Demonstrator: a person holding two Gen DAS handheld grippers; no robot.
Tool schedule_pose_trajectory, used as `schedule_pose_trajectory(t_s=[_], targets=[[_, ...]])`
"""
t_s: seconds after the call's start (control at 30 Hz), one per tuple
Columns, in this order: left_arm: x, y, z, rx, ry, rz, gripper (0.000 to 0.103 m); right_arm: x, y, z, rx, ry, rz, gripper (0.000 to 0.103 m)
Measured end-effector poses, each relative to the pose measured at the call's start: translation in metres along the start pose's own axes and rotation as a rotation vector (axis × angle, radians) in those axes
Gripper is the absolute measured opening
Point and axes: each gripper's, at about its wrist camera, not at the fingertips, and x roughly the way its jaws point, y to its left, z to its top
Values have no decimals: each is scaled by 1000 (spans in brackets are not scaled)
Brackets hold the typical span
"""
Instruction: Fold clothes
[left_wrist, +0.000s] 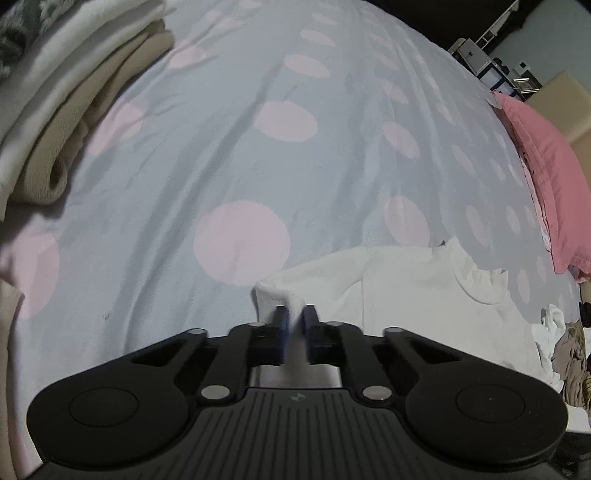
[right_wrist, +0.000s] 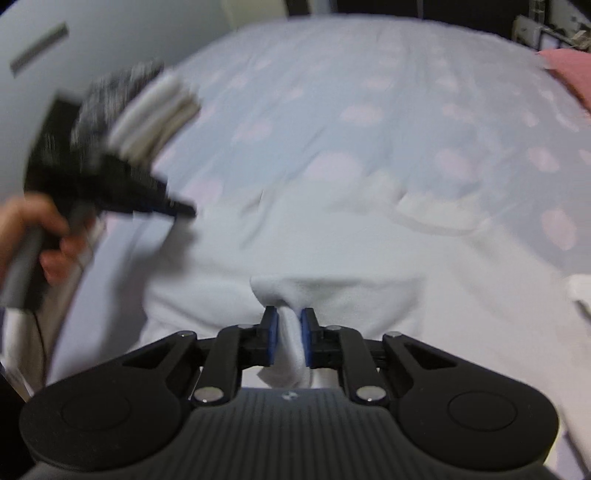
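A white garment (left_wrist: 406, 280) with a ruffled collar lies spread on the bed; it also shows in the right wrist view (right_wrist: 332, 258). My left gripper (left_wrist: 294, 317) is shut on a fold of its edge, lifted slightly off the bedspread. My right gripper (right_wrist: 288, 325) is shut on another fold of the same white garment near its bottom edge. The left gripper, held by a hand, also appears blurred in the right wrist view (right_wrist: 184, 211) at the garment's left side.
A pale blue bedspread with pink dots (left_wrist: 258, 147) covers the bed. A stack of folded white and beige clothes (left_wrist: 66, 110) sits at the far left. A pink pillow (left_wrist: 546, 173) lies at the right, and loose clothes (left_wrist: 565, 350) lie beyond the garment.
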Motion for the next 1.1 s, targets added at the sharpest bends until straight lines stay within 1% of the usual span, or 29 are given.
schedule_pose_trajectory(t_s=[0.17, 0.23, 0.33, 0.43, 0.5, 0.57, 0.63, 0.83, 0.93, 0.97, 1.03, 1.1], targets=[[-28, -9, 10, 12, -118, 12, 3, -38, -30, 15, 95, -77, 7, 16], [-37, -11, 13, 16, -159, 11, 3, -56, -51, 17, 153, -122, -18, 15], [-37, -11, 15, 15, -166, -1, 3, -73, -83, 15, 238, -161, -65, 15], [-28, -13, 15, 32, -150, 14, 3, -84, -113, 11, 318, -173, -114, 15], [-20, -18, 14, 47, -131, 1, 4, -87, -130, 7, 358, -169, -154, 15], [-16, -23, 14, 58, -103, -37, 8, -86, -137, 5, 373, -160, -170, 15], [-14, -27, 11, 78, -84, -55, 22, -83, -141, 4, 378, -149, -173, 15], [-20, -33, -5, 193, -28, -18, 34, -76, -151, 1, 393, -115, -181, 15], [-22, -28, -23, 241, 33, -10, 43, -72, -156, -1, 400, -98, -185, 15], [-22, -26, -29, 252, 55, -11, 44, -71, -157, -1, 402, -92, -187, 15], [-19, -21, -41, 255, 89, -23, 47, -69, -160, -2, 408, -83, -189, 15], [-14, -14, -45, 210, 95, -48, 47, -70, -160, -3, 415, -83, -190, 15]])
